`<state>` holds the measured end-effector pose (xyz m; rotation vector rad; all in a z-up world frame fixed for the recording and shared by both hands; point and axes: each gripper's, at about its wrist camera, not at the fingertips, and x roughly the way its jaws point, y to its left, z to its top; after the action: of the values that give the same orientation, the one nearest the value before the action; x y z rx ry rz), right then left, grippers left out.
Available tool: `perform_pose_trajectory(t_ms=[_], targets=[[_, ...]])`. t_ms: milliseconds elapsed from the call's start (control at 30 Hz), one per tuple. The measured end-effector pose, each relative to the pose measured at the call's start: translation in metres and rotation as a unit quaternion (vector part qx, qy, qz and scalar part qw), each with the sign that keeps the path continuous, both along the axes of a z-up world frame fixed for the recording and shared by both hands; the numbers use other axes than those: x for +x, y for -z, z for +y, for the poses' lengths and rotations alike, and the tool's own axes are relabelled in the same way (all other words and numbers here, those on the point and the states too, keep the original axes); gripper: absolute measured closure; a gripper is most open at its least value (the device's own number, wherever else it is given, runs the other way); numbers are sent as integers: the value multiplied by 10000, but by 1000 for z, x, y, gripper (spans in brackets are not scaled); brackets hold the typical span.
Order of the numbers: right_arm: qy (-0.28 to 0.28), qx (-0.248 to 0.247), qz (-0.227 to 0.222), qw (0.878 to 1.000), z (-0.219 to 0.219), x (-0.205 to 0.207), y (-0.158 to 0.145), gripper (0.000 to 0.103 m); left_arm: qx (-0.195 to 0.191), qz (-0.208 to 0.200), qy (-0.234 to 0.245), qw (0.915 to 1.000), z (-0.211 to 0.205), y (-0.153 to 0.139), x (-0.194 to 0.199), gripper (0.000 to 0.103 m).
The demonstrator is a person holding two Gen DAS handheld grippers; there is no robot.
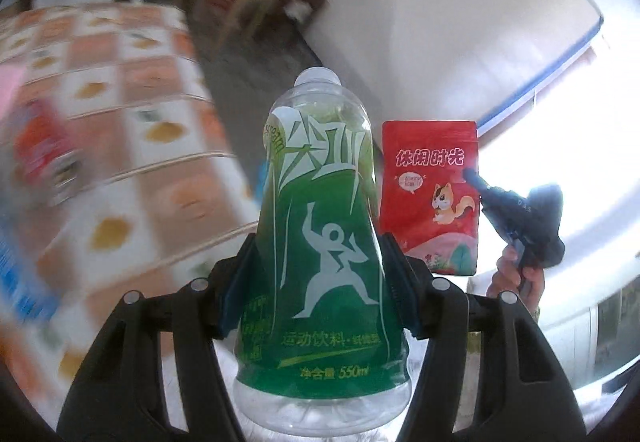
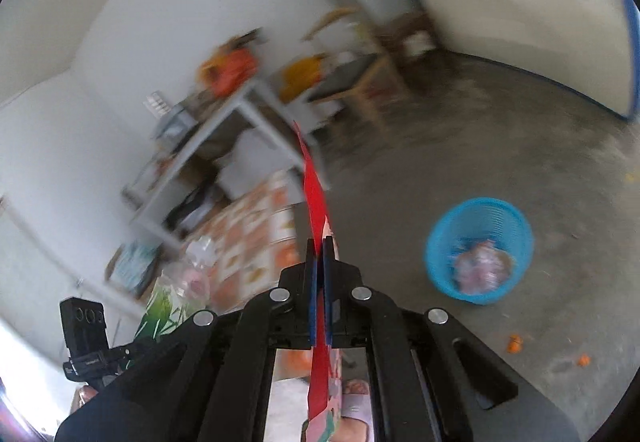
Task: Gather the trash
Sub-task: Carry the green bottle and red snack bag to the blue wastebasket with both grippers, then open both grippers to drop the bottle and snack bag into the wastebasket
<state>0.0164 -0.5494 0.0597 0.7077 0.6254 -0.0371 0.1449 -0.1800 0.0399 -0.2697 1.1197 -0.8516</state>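
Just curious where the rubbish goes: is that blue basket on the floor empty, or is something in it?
Not empty. The blue basket stands upright on the floor with crumpled, pale wrappers at its bottom.

The bottle (image 1: 320, 242) wears a green label with a white figure. The snack pouch (image 1: 430, 194) is red with a cartoon squirrel. The tablecloth (image 1: 132, 146) shows orange-and-white checks. The basket (image 2: 480, 250) is blue.
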Motion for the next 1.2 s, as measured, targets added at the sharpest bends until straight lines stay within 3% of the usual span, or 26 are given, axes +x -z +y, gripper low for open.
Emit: perform_pose_trajectory(t_ms=[133,333,600,833,900,967,1067,1200], targets=[[500,141,447,9976,-34,1,39,100,379,504,509,9967,-87,31,42,45],[820,633,949,9901,-68,25,110,100,1091,866,844,9866,-182,88,81,45],[1108,1330,1147,9782,-109,83,196,100,1542,1194,940,9763,-259,152,114,45],[1481,1507,1281,9690,-144,134,262,98,1651,1088,918,9760,-302,175,143,45],[1566,1430,1552,9649,-151,140,284,89,1703,1085,925,9750,-316,190,147,43],[1773,1235,2108,9533,-159,139,310,48,1834,1225,939,9709,-326,210,153,28],[2145,1105,2375,9410,-166,119,330,47,1882,1417,734,9691,-323,224,156,27],[2364,1162,2268,9376,-169,89,332,47,1740,1483,775,9704,-305,214,155,27]])
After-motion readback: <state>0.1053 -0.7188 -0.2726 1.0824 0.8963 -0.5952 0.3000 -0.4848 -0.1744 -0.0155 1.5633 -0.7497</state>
